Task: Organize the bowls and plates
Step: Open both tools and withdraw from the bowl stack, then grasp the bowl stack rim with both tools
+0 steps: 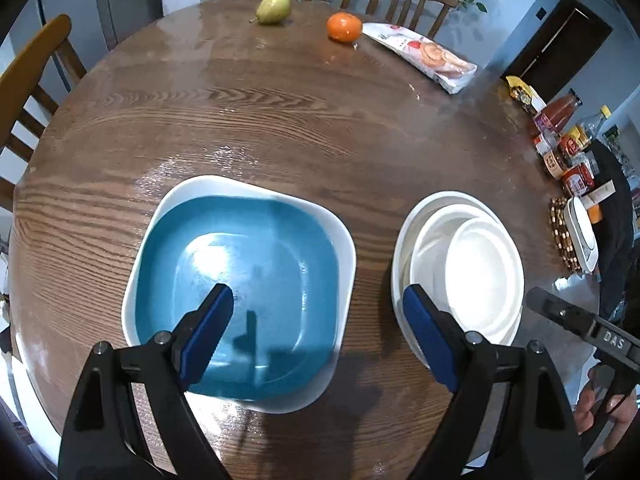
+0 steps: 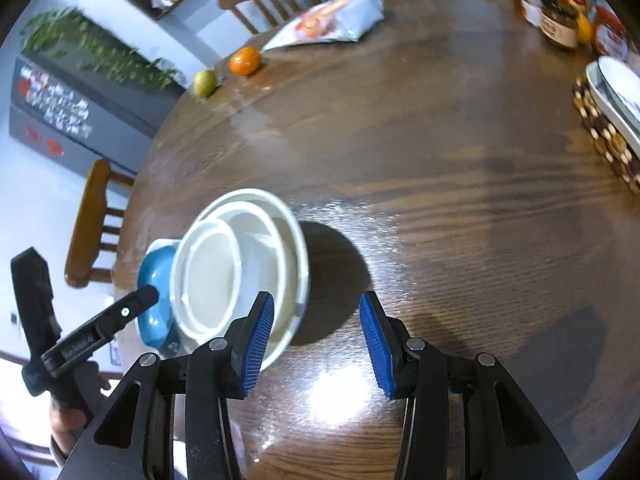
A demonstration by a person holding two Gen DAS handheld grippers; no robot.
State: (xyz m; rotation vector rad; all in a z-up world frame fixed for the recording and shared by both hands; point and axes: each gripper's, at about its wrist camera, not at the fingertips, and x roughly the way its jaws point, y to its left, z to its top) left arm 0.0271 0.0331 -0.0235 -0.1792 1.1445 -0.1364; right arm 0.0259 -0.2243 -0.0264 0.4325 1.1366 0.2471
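1. Round wooden table [image 1: 280, 120] under us, chairs at the far rim, with a pear [image 1: 273, 9], an orange [image 1: 344, 27] and a snack bag [image 1: 424, 56] far off, and jars [image 1: 568, 152] crowded along the right edge.
2. We see two stacks near us: a blue plate [image 1: 256, 264] lying in a white square plate [image 1: 344, 240] on the left, and white bowls [image 1: 464, 264] nested three deep just to its right. The stacks sit close but apart.
3. Our left gripper [image 1: 320, 320] hangs over the gap, jaws spread wide and nothing between them, one pad over the blue plate and the other over the bowls' near-left rim.
4. Our right gripper [image 2: 316, 340] comes in from the right side, jaws parted about halfway and empty; its left pad [image 2: 256, 344] overlaps the bowls' near rim in view, but we can't tell whether it touches.
5. Looks to us like sorting is nearly done and both tools are lining up on the stacks.
6. Watch out: the inner bowls sit off-centre, so a pinch on only the outer rim could tip the nest and let them slide out.
7. Glazed rims are slick, so a shallow bite may slip.
8. Both grippers crowd one spot, and a nudge could knock bowls against plate.
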